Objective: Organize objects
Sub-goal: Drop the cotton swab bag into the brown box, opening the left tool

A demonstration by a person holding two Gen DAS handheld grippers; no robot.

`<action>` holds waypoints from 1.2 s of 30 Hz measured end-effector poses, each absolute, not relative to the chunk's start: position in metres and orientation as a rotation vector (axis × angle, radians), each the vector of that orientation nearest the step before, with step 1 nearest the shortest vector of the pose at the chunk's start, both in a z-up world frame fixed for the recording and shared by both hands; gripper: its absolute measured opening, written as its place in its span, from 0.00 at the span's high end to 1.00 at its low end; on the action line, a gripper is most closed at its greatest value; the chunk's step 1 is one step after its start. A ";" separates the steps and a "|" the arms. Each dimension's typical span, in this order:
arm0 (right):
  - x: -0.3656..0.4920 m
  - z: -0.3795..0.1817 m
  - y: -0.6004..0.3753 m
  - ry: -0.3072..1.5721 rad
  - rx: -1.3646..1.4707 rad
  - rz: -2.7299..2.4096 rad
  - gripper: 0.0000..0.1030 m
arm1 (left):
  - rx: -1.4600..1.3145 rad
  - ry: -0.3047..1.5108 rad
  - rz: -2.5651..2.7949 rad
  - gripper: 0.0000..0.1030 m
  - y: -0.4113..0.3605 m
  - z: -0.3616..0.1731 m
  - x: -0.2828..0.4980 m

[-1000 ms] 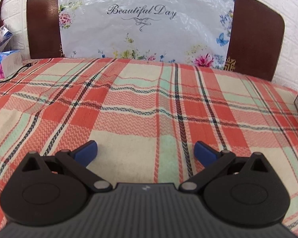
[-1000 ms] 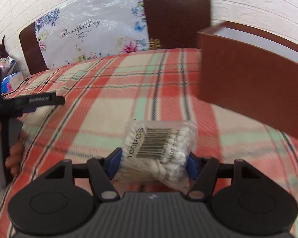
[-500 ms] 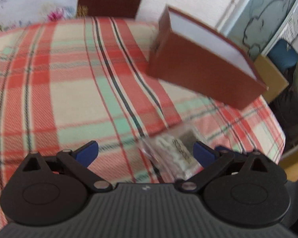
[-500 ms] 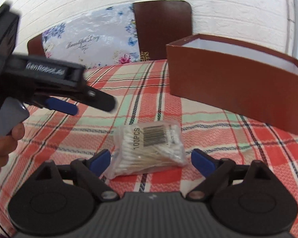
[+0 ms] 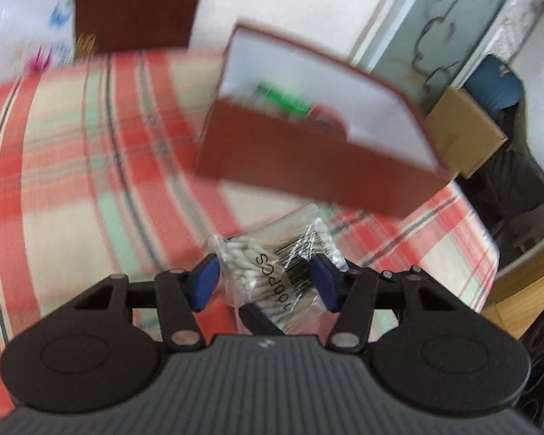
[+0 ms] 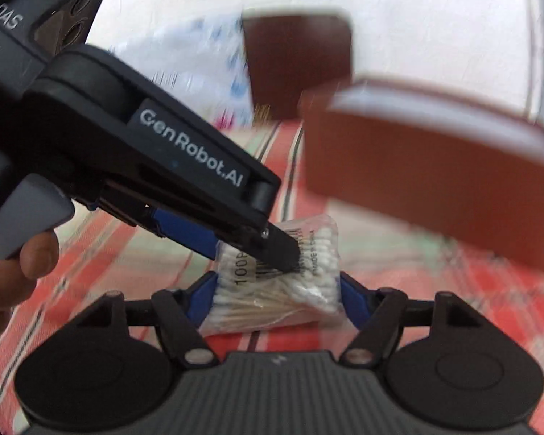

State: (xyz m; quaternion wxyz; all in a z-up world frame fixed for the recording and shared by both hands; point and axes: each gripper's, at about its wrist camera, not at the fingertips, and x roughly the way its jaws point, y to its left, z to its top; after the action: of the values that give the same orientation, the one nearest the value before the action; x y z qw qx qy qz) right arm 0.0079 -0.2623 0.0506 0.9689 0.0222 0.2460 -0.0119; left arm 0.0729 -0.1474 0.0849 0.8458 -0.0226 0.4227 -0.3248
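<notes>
A clear bag of cotton swabs with a barcode and "100PCS" label is between both grippers; it also shows in the right wrist view. My left gripper is shut on the bag, its blue pads pressing both sides; it reaches in from the upper left in the right wrist view. My right gripper has its pads against the bag's two ends. A brown open box with a white inside stands just behind the bag; in the right wrist view the box is at the right.
The plaid cloth covers the bed. Green and red items lie inside the box. A dark headboard stands at the back. A cardboard box and a blue bin sit past the right edge.
My left gripper swung right to the bag and closed on it. My right gripper opened half a second ago and has narrowed around the bag again. Both views are motion-blurred.
</notes>
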 end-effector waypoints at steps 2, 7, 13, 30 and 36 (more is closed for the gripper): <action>0.011 0.067 -0.271 0.398 0.023 -0.079 0.31 | -0.046 0.818 -0.715 0.43 -0.162 0.107 0.081; 0.042 0.092 -0.307 0.279 0.040 -0.195 0.31 | -0.030 0.741 -0.752 0.43 -0.209 0.130 0.115; 0.088 0.077 -0.348 0.281 -0.032 -0.459 0.13 | 0.020 0.722 -0.610 0.28 -0.248 0.124 0.142; 0.004 0.082 -0.364 0.233 0.235 -0.477 0.06 | 0.230 0.613 -0.372 0.18 -0.204 0.121 0.087; -0.021 0.101 -0.369 0.257 0.407 -0.421 0.05 | 0.239 0.600 -0.350 0.15 -0.182 0.124 0.065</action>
State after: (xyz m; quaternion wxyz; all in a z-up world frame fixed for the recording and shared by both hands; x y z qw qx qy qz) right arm -0.0208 -0.3689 0.1009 0.9494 0.1998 0.1264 -0.2068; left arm 0.0653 -0.1819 0.1239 0.9333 0.1169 0.2933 -0.1713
